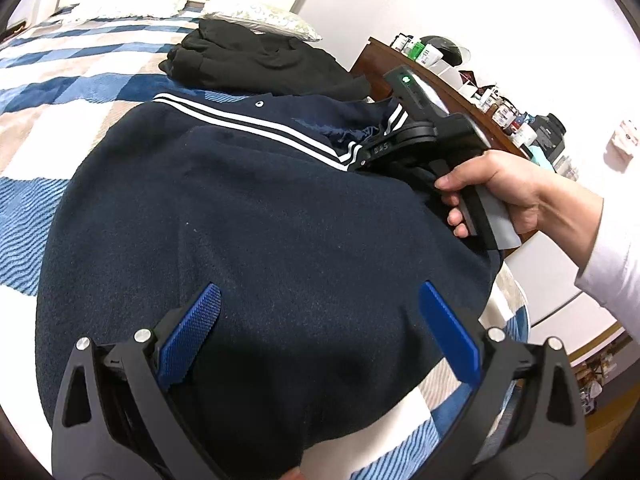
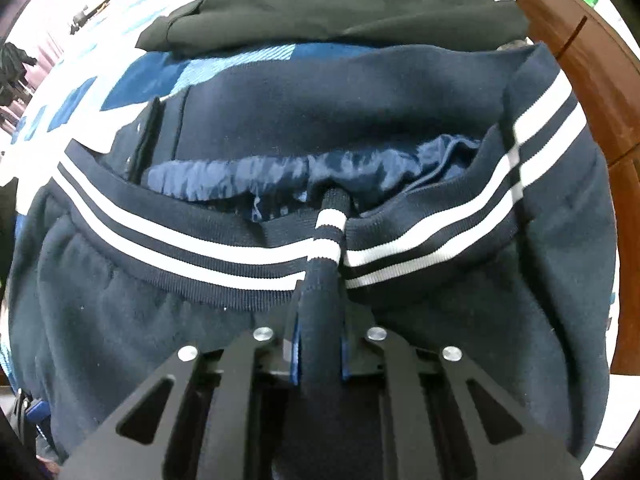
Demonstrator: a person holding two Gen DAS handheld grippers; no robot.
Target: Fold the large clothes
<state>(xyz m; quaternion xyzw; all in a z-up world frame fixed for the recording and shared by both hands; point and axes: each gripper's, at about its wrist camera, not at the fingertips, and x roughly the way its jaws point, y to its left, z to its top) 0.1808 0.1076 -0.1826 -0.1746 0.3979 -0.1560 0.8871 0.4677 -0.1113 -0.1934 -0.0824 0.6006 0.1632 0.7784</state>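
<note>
A navy jacket [image 1: 248, 216] with white-striped ribbed bands lies spread on the bed. My left gripper [image 1: 320, 312] is open, its blue fingers [image 1: 192, 332] wide apart just above the jacket's near part. My right gripper [image 2: 320, 344] is shut on a pinched fold of the jacket's striped band [image 2: 326, 240], beside the shiny blue lining [image 2: 320, 172]. In the left wrist view the right gripper [image 1: 372, 156] sits at the jacket's far right edge, held by a hand [image 1: 500, 192].
A black garment [image 1: 256, 60] lies folded behind the jacket, also in the right wrist view [image 2: 340, 0]. The bed has a blue, white and beige checked cover [image 1: 60, 92]. A brown shelf [image 1: 460, 100] with bottles stands at the right, close to the bed.
</note>
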